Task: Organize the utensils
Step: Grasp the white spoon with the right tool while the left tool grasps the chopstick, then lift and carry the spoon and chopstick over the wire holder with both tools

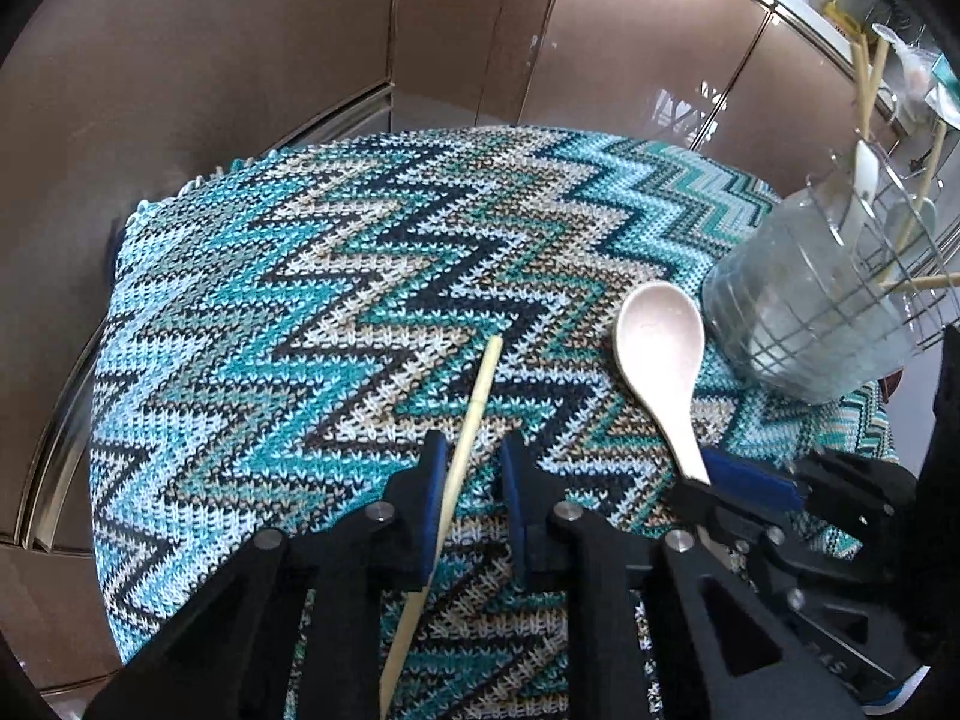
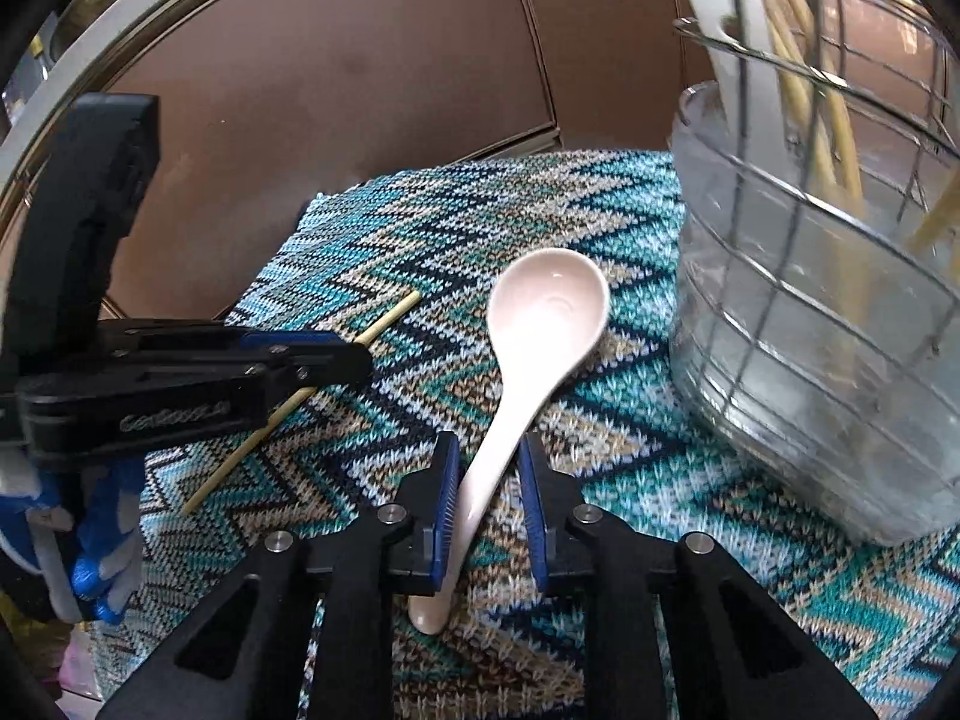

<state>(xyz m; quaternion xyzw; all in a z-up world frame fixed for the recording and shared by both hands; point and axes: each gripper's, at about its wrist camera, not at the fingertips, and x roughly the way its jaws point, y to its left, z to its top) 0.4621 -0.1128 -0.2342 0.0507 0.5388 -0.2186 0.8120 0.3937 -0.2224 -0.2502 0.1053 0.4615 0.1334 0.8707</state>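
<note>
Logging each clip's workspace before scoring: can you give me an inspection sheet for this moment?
Surface: zigzag knitted cloth, teal, blue and beige.
Job's things: one chopstick and a pale spoon lie flat on the cloth; the clear holder in a wire frame beside them already holds chopsticks and a white spoon.
Clutter: nothing seen on the cloth.
Grippers: the left gripper straddles the chopstick and the right gripper straddles the spoon's handle; a gap shows at one finger of each, so neither is clamped.
Cables: nothing seen.
Surroundings: glossy brown cabinet doors behind.
</note>
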